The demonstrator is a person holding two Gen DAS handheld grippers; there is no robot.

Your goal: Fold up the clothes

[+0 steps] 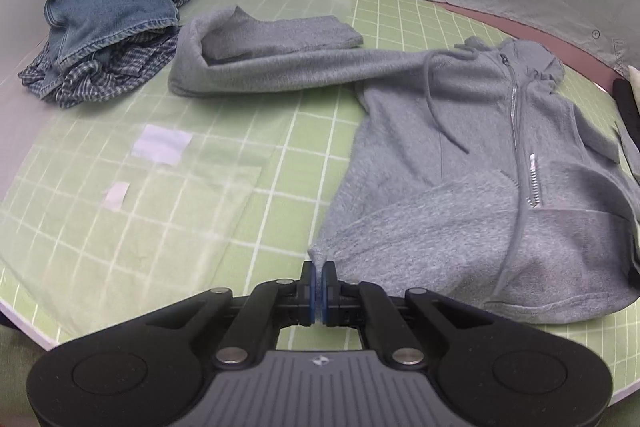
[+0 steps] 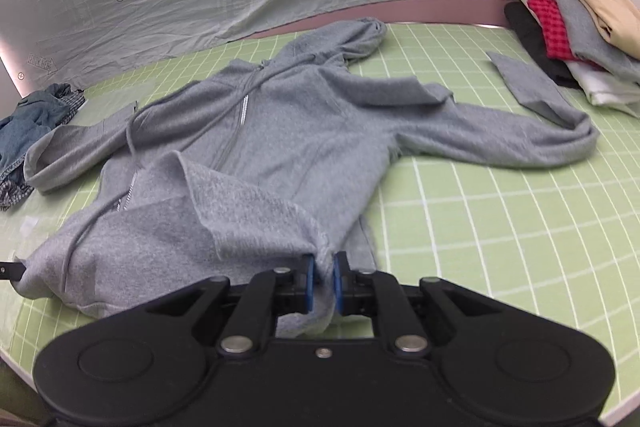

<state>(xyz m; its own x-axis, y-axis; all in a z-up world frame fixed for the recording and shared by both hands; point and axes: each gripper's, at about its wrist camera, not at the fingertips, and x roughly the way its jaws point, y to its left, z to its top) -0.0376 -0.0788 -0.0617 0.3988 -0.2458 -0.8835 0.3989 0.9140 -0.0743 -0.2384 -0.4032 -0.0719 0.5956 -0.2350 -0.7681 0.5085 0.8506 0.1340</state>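
We see the grey hoodie spread on the green tabletop, its long axis running from the hem at our jaws away to the hood. The left gripper and right gripper each pinch a hem corner.

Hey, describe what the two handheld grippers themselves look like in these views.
Both the left gripper and right gripper are matte black, with wide rounded bodies, silver pivot pins and blue finger pads. The left has a grey ribbed centre panel bearing a small logo.
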